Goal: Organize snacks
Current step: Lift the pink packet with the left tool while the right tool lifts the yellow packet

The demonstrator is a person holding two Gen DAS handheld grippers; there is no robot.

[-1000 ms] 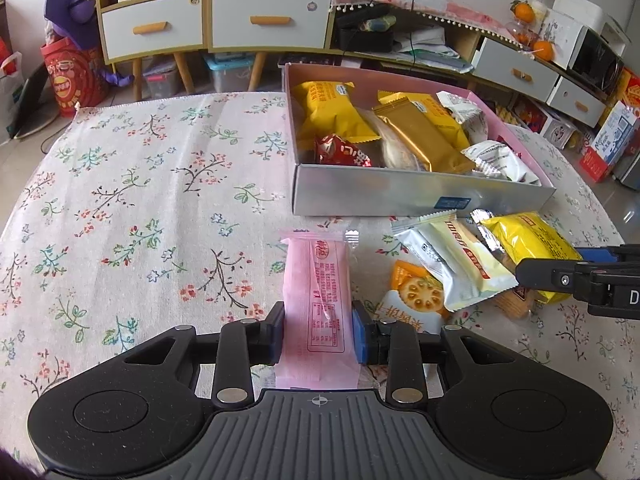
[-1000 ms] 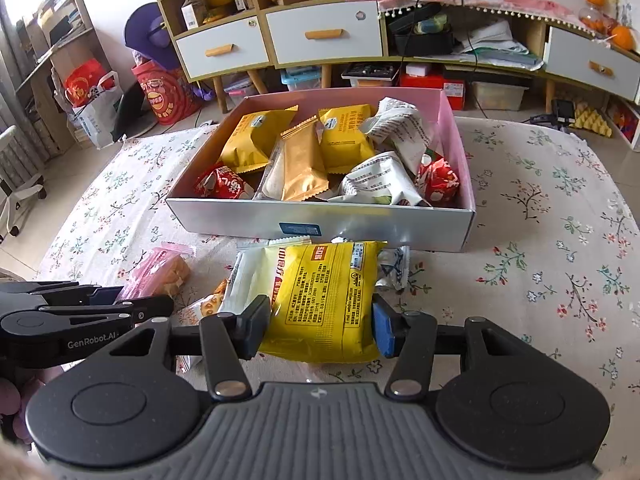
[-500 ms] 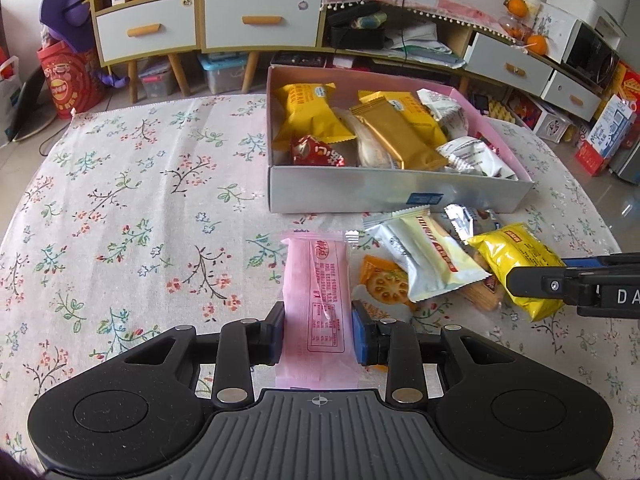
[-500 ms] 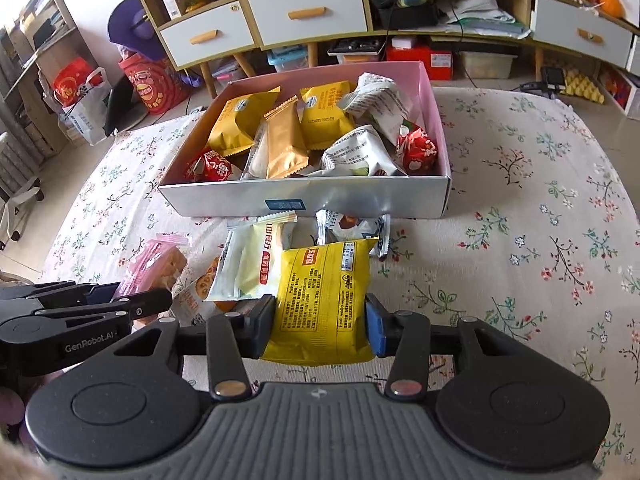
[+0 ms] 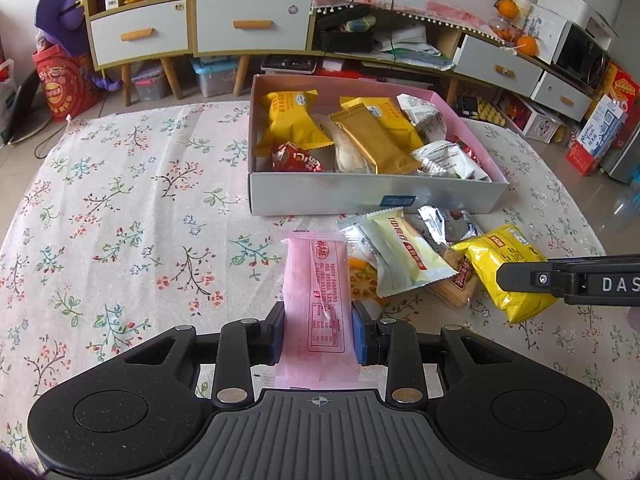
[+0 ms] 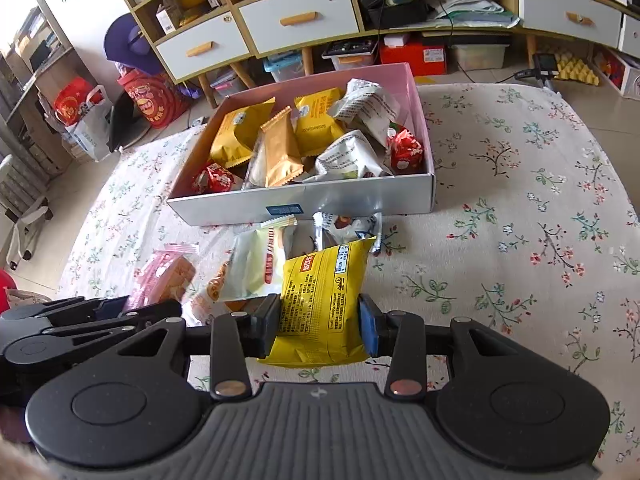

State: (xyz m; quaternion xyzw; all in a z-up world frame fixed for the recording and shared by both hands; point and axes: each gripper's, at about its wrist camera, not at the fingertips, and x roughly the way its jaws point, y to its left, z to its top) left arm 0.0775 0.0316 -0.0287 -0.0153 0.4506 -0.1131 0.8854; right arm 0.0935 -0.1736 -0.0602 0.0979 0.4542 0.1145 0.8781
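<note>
Left gripper: we see the left gripper point(image 5: 318, 332) clamped on the pink wafer pack point(image 5: 315, 308), both pads pressing its long edges, the pack pointing up toward the box.
Pink wafer pack: from the right wrist view we find it point(image 6: 166, 276) raised off the table, on the near-left side of the box point(image 6: 352, 200).
Right gripper: here the right gripper point(image 6: 318, 326) has just been closing, and now we see its pads squeezing the yellow snack bag point(image 6: 320, 304) from both sides.
Yellow snack bag: we catch it point(image 5: 508, 268) in the left wrist view too, in front of the box's near right corner, with one black finger point(image 5: 568, 280) across it.
Box: we have a shallow box point(image 5: 372, 196) with a pink inside and a silver front wall sitting on the floral table point(image 5: 120, 220), already loaded with yellow bags, a gold bar point(image 5: 372, 140), white-wrapped snacks and a red candy point(image 5: 296, 158).
Loose snacks: right in front of the box's near wall we spot a cream pack with a red stripe point(image 5: 404, 256), a silver-wrapped snack point(image 5: 448, 224) touching it on the right, an orange-printed cracker pack point(image 5: 362, 280) tucked beneath, and a brown biscuit pack point(image 5: 458, 284) beside the yellow bag.
Beyond the box: we make out drawer cabinets point(image 5: 248, 24) along the wall.
</note>
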